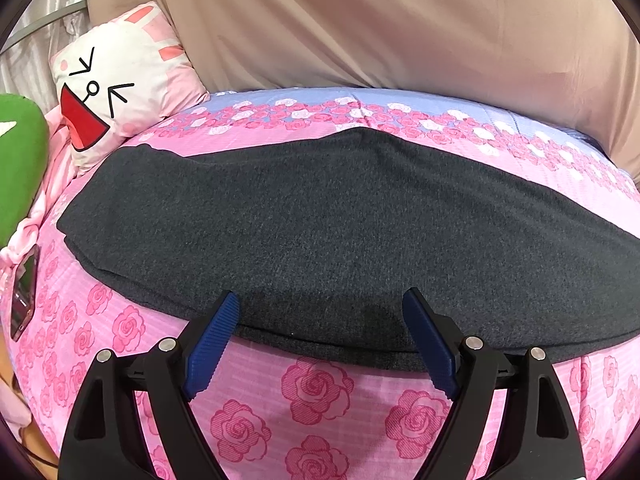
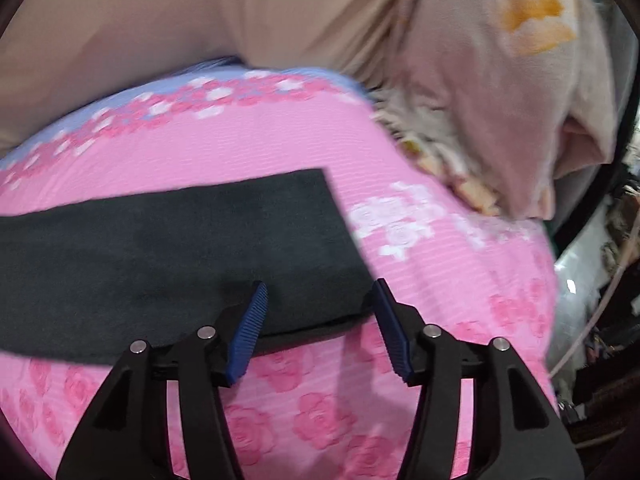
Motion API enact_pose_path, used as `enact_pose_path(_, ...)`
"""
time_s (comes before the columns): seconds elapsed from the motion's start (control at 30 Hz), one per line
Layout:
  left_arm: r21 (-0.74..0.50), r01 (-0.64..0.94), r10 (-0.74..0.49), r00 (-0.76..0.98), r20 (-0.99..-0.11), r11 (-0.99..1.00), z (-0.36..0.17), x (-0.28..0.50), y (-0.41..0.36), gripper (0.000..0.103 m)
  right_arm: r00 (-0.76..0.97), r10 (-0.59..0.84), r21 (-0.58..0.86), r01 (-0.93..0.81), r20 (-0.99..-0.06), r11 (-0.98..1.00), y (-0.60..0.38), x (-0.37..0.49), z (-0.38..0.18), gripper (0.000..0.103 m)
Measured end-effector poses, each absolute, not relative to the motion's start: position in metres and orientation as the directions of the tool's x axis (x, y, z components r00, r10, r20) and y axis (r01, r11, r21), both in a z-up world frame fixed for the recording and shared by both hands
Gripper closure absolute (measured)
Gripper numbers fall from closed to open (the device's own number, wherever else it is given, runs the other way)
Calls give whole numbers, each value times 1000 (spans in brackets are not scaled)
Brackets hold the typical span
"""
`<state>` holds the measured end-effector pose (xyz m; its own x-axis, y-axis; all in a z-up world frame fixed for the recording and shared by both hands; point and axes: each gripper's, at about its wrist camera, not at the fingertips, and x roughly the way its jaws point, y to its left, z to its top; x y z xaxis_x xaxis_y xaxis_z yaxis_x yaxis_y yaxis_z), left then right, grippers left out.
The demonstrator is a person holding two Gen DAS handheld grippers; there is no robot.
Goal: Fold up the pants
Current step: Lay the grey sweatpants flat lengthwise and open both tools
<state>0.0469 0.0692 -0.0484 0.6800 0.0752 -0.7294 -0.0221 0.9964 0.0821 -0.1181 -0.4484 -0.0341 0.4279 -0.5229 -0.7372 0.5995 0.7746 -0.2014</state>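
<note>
the dark grey pants [image 1: 320, 232] lie flat and folded lengthwise on the bed [image 1: 320, 408], running along its near edge over the pink rose-print cover. the left tongs [image 1: 322, 300] stand apart at the pants' near edge, with nothing clamped between them. the right tongs [image 2: 320, 286] are apart too, at the near corner of the pants' right end [image 2: 312, 216]; whether the pads touch the cloth is unclear. a cartoon-face pillow [image 1: 120, 92] sits at the bed's far left corner, and a phone [image 1: 24, 292] lies at the left edge. a beige blanket [image 1: 360, 20] is heaped along the far edge.
</note>
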Motion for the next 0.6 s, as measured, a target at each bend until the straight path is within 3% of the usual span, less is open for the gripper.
enact_pose_path(0.13,97,-33,93,680,-728,995,-49,46,69,22,402,-545,-137,699,-736,702,-471,-133,-24,42)
enact_pose_path(0.3,91,-26,85,677,-731,996,-49,47,70,22,533,-349,150,684,-771,714,-479,-148,-26,41)
enact_pose_path(0.5,83,-24,78,683,-726,996,-48,47,71,20,531,-332,192,708,-780,680,-479,-138,-32,29)
enact_pose_path(0.6,86,-23,79,680,-729,996,-49,47,70,20,535,-329,205,712,-778,672,-476,-133,-32,28)
